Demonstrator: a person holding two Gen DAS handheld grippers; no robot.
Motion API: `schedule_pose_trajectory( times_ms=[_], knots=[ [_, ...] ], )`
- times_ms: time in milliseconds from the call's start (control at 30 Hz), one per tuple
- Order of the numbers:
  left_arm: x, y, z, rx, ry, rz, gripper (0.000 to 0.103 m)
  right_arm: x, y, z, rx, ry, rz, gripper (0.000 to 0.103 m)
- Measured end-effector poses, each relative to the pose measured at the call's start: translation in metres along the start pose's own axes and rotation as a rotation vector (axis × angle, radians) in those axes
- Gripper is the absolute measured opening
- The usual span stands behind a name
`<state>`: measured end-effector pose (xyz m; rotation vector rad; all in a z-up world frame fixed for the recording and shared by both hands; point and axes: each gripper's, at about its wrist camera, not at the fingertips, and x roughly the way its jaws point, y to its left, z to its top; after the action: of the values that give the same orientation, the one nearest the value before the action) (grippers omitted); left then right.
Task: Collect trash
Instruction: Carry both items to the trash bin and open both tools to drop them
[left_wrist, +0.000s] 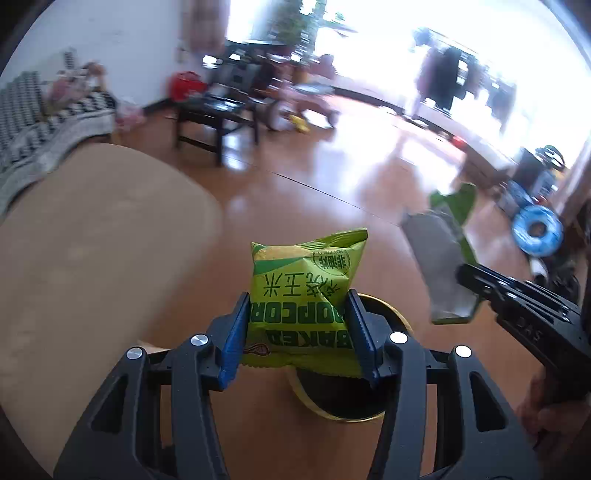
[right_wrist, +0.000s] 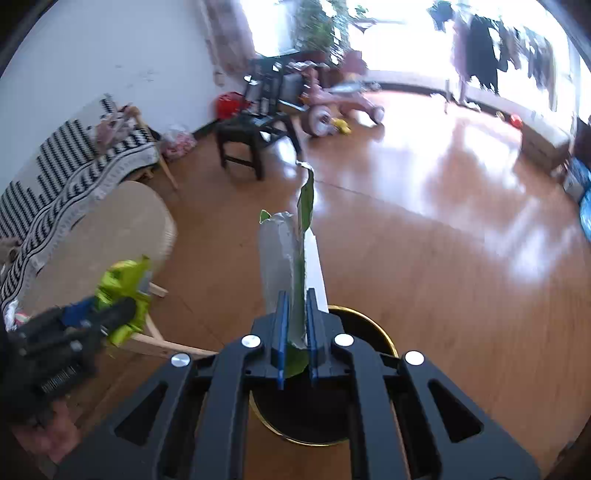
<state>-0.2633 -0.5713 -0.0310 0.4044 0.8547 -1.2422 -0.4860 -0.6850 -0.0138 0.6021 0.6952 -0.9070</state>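
My left gripper (left_wrist: 299, 314) is shut on a green popcorn bag (left_wrist: 304, 280) and holds it above a black bin with a gold rim (left_wrist: 397, 319). My right gripper (right_wrist: 296, 314) is shut on a torn, flattened wrapper with a silver inside (right_wrist: 280, 258), held over the same bin (right_wrist: 373, 328). The right gripper shows in the left wrist view (left_wrist: 469, 275) with the wrapper (left_wrist: 439, 258). The left gripper shows blurred in the right wrist view (right_wrist: 107, 314) with the popcorn bag (right_wrist: 125, 284).
A round beige table (left_wrist: 92, 240) is on the left, with a striped sofa (right_wrist: 55, 177) behind it. A black stool (right_wrist: 251, 136) and a pink tricycle (right_wrist: 332, 107) stand farther back on the wooden floor (right_wrist: 443, 221). A blue ring (left_wrist: 537, 230) lies at right.
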Motion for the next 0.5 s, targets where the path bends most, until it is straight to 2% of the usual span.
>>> schedule_pose_trajectory(
  times_ms=[100,200,300,400,500],
  knots=[
    [0.037,-0.017,-0.033,0.014,0.035,-0.071,0.05,0.017,-0.028,-0.018,0.025,0.043,-0.018,0.01],
    [0.075,-0.016,-0.05,0.049,0.145,-0.039,0.05,0.035,-0.044,-0.043,0.043,0.1,-0.026,0.01],
    [0.093,-0.013,-0.063,0.072,0.188,-0.029,0.05,0.059,-0.044,-0.057,0.072,0.15,-0.024,0.01],
    [0.112,-0.008,-0.065,0.047,0.233,-0.022,0.05,0.077,-0.041,-0.067,0.089,0.186,-0.019,0.01],
    [0.122,-0.012,-0.063,0.057,0.24,-0.032,0.05,0.083,-0.038,-0.071,0.09,0.201,-0.018,0.01]
  ],
)
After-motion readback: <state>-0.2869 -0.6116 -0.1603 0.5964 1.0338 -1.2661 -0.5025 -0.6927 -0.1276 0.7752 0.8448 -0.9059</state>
